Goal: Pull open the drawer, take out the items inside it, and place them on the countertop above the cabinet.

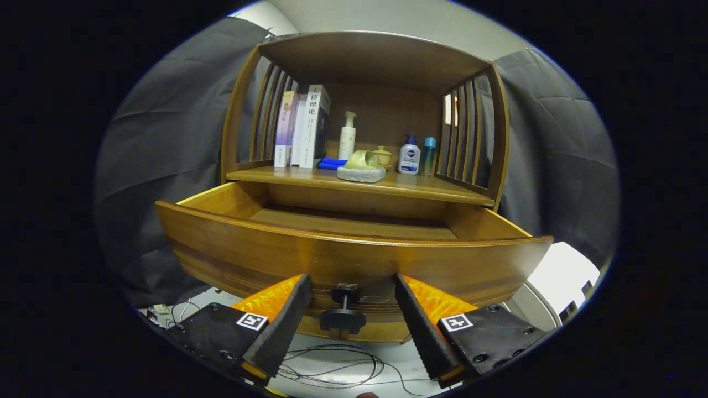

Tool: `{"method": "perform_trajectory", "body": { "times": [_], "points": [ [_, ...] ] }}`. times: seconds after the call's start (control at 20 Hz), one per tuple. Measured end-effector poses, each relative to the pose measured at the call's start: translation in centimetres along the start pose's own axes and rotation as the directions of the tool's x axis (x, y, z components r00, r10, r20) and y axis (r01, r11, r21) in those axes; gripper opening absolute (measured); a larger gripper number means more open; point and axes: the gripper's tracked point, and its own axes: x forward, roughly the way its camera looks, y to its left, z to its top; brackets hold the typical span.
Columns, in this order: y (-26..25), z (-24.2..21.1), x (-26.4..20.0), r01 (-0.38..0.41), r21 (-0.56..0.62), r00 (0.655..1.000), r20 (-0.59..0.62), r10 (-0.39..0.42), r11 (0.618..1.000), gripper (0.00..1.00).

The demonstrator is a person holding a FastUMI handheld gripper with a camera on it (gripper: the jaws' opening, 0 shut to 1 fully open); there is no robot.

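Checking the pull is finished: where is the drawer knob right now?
In the gripper view, the drawer knob sits between the open claw's fingers, untouched, on the front panel of the pulled-out drawer.

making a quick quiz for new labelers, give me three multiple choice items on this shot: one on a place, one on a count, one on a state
1. Where is the drawer knob?
A. between the tool's fingers
B. on the countertop
C. inside the drawer

2. How many books stand on the countertop?
A. one
B. three
C. six

3. What state is the drawer in?
A. shut
B. pulled open
C. taken out and on the floor

Answers: 1 A, the knob sits in the gap between the spread fingers, neither touching it. 2 B, three spines stand side by side. 3 B, its side walls and floor show behind the front panel.
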Motion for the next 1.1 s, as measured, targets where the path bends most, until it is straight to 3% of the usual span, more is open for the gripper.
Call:
{"method": "perform_trajectory", "body": {
  "times": [1.1],
  "points": [
    [0.3,3.0,9.1,0.02,0.064,0.999,0.024,-0.022,0.998,0.98]
  ]
}}
